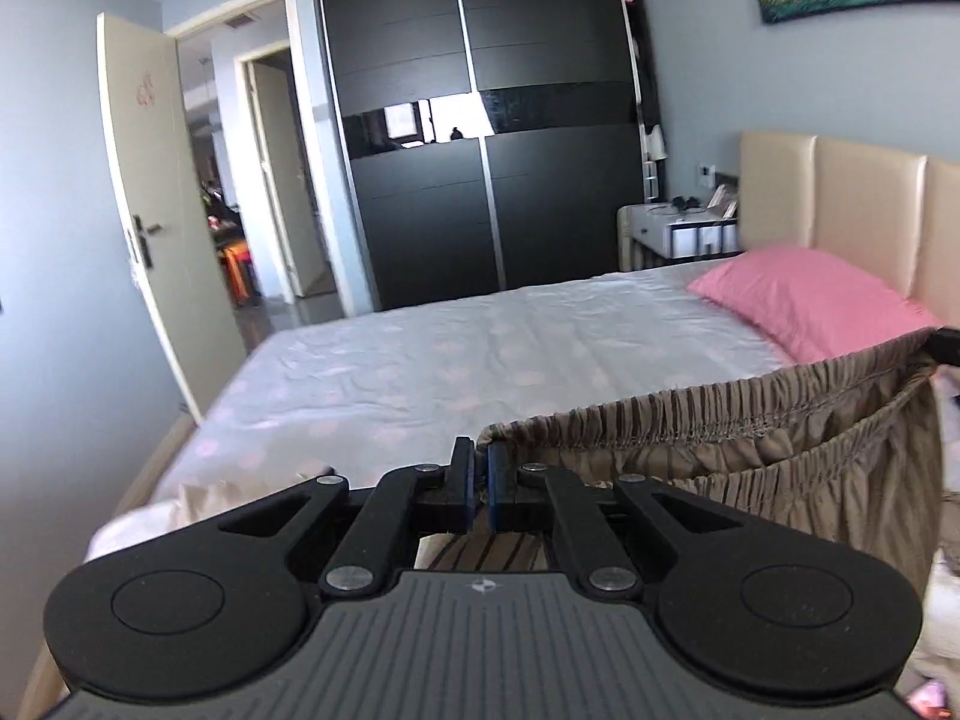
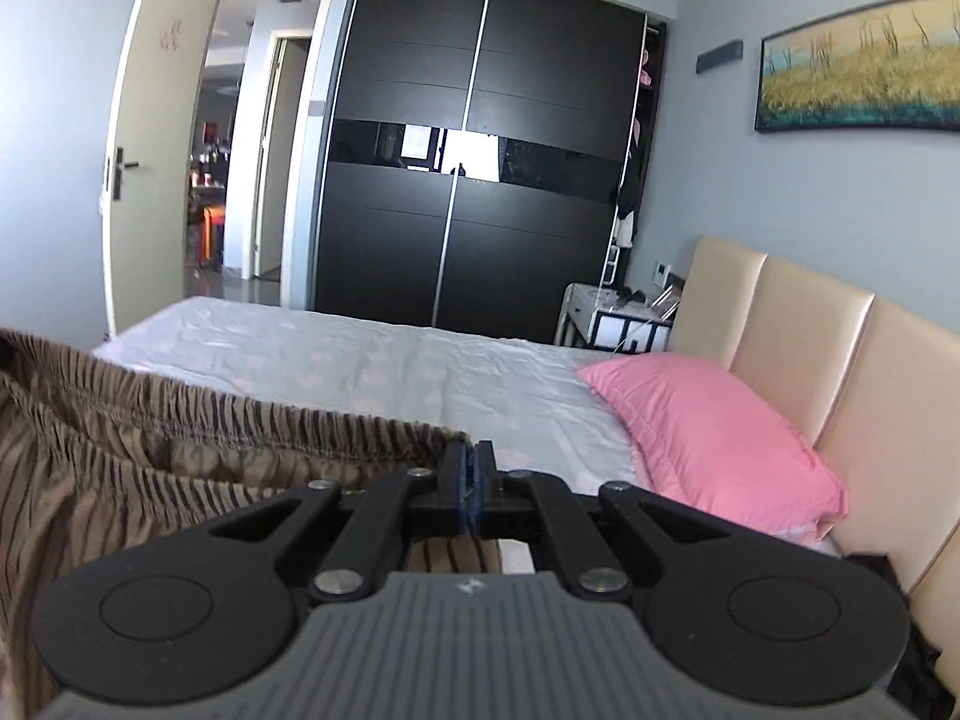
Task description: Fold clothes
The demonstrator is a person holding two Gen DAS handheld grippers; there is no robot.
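A brown garment with dark stripes and a gathered elastic waistband (image 1: 750, 420) hangs stretched in the air above the bed. My left gripper (image 1: 480, 450) is shut on the waistband's left end. In the right wrist view the same striped garment (image 2: 198, 420) runs off to the left, and my right gripper (image 2: 471, 450) is shut on its right end. The waistband sags open between the two grippers, front and back layers apart. The lower part of the garment drops out of sight below both grippers.
A bed with a pale patterned sheet (image 1: 450, 360) lies ahead, with a pink pillow (image 2: 714, 438) by the beige padded headboard (image 2: 810, 348). A black sliding wardrobe (image 1: 480, 120) stands beyond the bed, a white nightstand (image 1: 678, 234) beside it, and an open door (image 1: 144, 180) at left.
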